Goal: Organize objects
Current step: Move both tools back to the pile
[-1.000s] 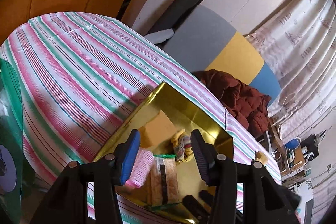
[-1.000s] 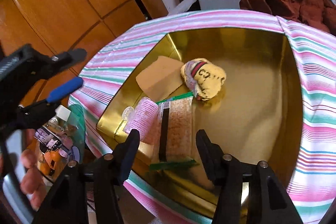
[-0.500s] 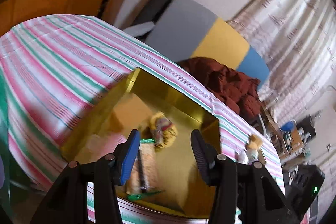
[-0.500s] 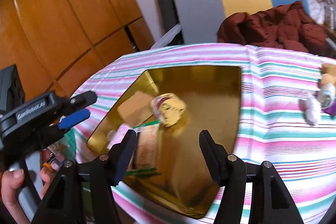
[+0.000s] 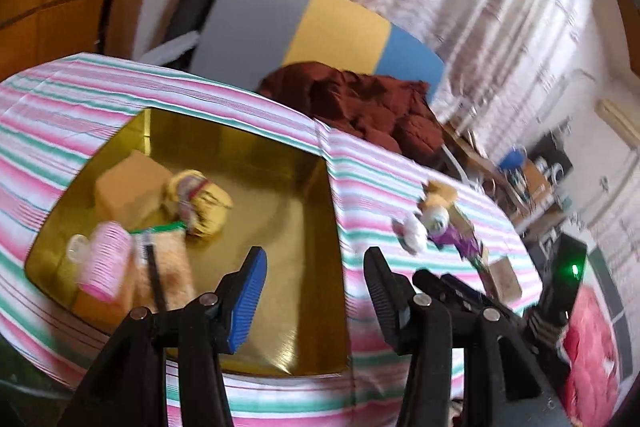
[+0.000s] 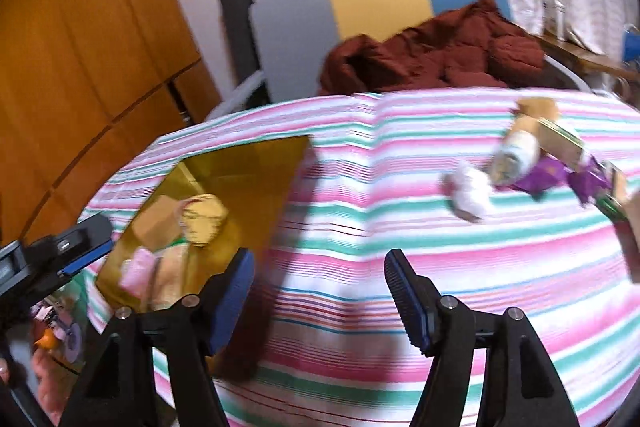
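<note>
Both claws hang wide apart and empty: the left claw [image 5: 316, 291] over the shiny gold rectangular tray [image 5: 316, 307], the right claw [image 6: 320, 291] over the pink, green and white striped tablecloth on the table [image 6: 400, 235]. Loose items wait near the table's far right corner: a small white bundle [image 6: 470, 189], a cream roll [image 6: 516, 151] and purple wrappers [image 6: 552, 175], touching in a heap. Risk, I'd say: nipping two at once, or dragging cloth. Everything's blurred; no label reads, not even on the striped packet [image 5: 160, 267] in the tray.
</note>
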